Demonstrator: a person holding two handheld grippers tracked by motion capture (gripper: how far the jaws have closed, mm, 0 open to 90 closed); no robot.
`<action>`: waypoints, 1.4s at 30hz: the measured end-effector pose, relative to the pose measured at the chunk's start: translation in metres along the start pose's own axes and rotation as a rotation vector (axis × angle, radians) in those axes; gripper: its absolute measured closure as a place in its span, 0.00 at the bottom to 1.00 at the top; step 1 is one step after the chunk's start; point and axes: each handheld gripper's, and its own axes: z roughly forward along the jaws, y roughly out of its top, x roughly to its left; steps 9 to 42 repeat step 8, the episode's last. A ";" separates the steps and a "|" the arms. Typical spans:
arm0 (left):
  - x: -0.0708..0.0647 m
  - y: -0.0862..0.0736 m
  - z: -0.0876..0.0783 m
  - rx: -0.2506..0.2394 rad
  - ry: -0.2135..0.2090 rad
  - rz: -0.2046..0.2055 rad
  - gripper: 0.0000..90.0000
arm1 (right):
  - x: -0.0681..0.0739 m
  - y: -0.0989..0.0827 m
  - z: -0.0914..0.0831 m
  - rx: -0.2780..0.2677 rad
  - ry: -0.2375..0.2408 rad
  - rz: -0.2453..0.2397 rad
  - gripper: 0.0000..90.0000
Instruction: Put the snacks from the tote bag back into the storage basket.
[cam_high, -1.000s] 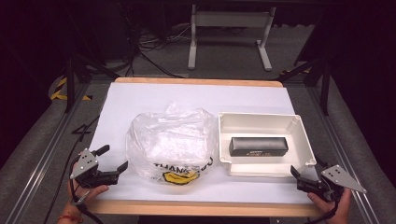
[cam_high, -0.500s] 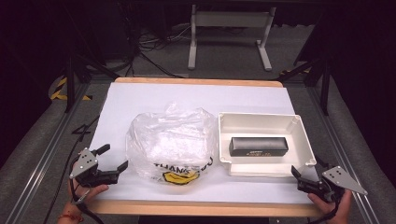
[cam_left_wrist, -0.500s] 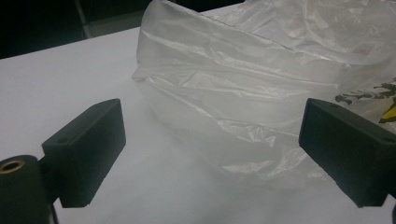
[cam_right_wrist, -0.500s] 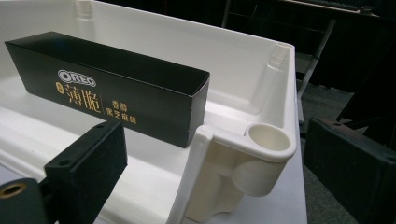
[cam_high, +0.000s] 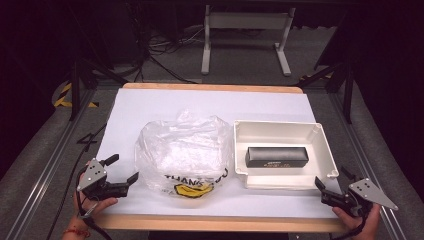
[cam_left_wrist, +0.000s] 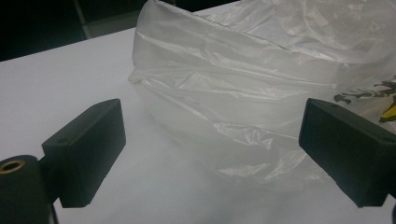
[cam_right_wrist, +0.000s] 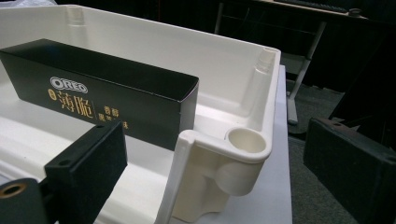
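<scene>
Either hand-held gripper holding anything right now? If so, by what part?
Nothing is held. The left hand-held gripper is open beside the plastic bag; the right hand-held gripper is open at the white tray corner.

The black box (cam_right_wrist: 100, 100) reads "OREO"; the plastic bag (cam_high: 182, 155) reads "THANK YOU".

Wooden-edged table (cam_high: 210, 88) under a white sheet covering (cam_high: 165, 105) spanning nearly the whole top. Crumpled translucent plastic bag with black lettering and a yellow mark (cam_high: 182, 152) (cam_left_wrist: 261, 88) lying directly on the sheet near the middle. Just beside it, toward the right, shallow white rectangular plastic tray (cam_high: 322, 145) (cam_right_wrist: 233, 60), also resting on the sheet.
</scene>
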 end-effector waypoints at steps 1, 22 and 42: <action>0.000 0.000 0.000 0.004 0.002 0.000 0.09 | 0.000 0.000 0.000 -0.003 0.006 -0.004 0.08; -0.006 0.001 -0.007 0.003 0.016 0.014 0.09 | 0.002 0.004 0.000 -0.007 -0.005 -0.020 0.08; -0.006 0.001 -0.007 0.003 0.016 0.014 0.09 | 0.002 0.004 0.000 -0.007 -0.005 -0.020 0.08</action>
